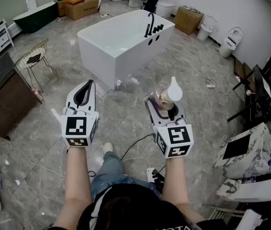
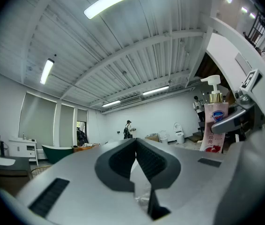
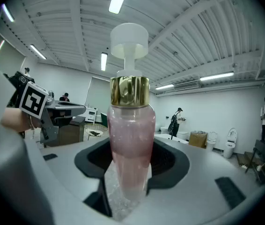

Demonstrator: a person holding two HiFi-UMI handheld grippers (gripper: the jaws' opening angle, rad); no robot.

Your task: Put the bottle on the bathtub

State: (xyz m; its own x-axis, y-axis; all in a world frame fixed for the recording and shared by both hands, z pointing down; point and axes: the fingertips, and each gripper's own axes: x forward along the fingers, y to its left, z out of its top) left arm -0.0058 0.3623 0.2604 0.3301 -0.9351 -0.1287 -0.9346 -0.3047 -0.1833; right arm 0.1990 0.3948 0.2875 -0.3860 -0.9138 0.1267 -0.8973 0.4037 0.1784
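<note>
A pink pump bottle (image 1: 166, 98) with a gold collar and white pump head stands upright in my right gripper (image 1: 163, 110), which is shut on it. The right gripper view shows the bottle (image 3: 128, 139) clamped between the dark pads. The same bottle (image 2: 214, 123) appears at the right of the left gripper view. My left gripper (image 1: 84, 95) is shut with nothing in it, its tips (image 2: 136, 146) meeting. The white bathtub (image 1: 121, 44) with a black tap (image 1: 151, 25) stands ahead on the marble floor, well beyond both grippers.
A wire basket (image 1: 34, 56) and a dark wood cabinet (image 1: 4, 99) stand at the left. Cardboard boxes (image 1: 82, 6) and toilets (image 1: 231, 40) line the back. Cables (image 1: 140, 159) run over the floor near the person's feet. An armchair (image 1: 250, 162) sits at the right.
</note>
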